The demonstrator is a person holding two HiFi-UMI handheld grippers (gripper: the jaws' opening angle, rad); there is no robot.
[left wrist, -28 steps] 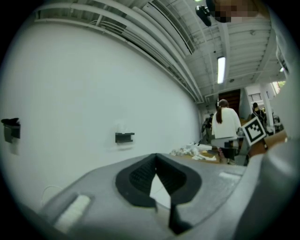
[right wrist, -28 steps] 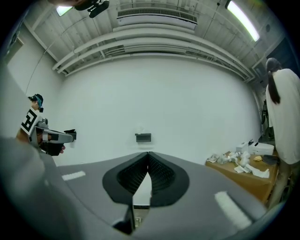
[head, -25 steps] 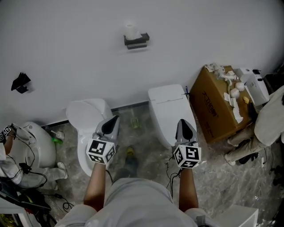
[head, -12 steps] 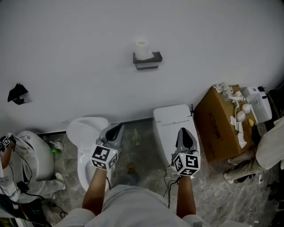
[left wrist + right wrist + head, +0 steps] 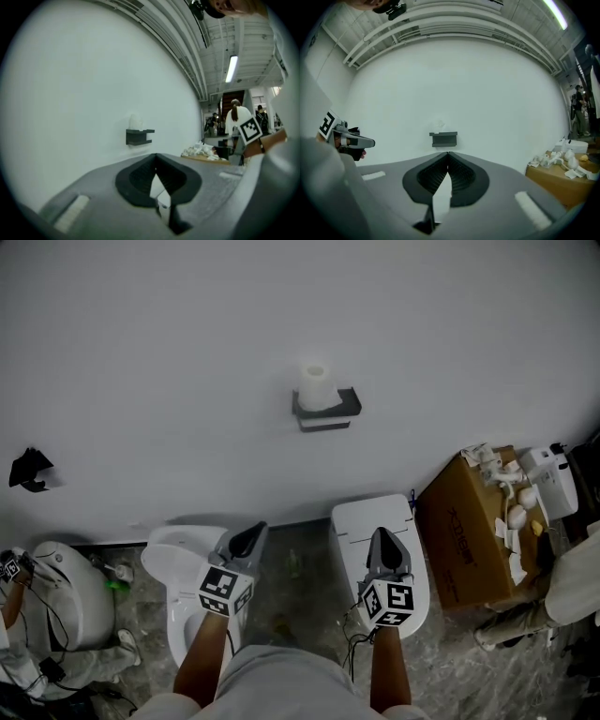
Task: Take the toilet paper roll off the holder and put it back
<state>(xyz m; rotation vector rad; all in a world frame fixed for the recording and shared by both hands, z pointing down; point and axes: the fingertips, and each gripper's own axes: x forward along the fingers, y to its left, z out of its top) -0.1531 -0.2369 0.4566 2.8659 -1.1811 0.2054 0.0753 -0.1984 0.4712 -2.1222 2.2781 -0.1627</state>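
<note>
A white toilet paper roll [image 5: 315, 387] stands upright on a dark wall holder [image 5: 328, 410] fixed to the white wall. Both grippers are held level in front of me, well short of the wall. My left gripper [image 5: 255, 532] is shut and empty, over the left toilet. My right gripper [image 5: 382, 536] is also shut and empty, over the right toilet. In the left gripper view the roll [image 5: 135, 122] and holder [image 5: 138, 136] lie ahead, slightly left of the closed tips [image 5: 156, 154]. In the right gripper view the holder [image 5: 444, 138] sits straight ahead above the closed tips [image 5: 448, 153].
Two white toilets [image 5: 183, 563] [image 5: 384, 521] stand against the wall below the holder. A cardboard box [image 5: 473, 521] with crumpled paper is at the right. A third toilet [image 5: 61, 592] and cables lie at the left. A black fitting [image 5: 28, 470] hangs on the wall.
Both grippers and my head have moved closer to the wall. The holder and roll now sit lower and larger in the head view. The jaws stayed shut.
</note>
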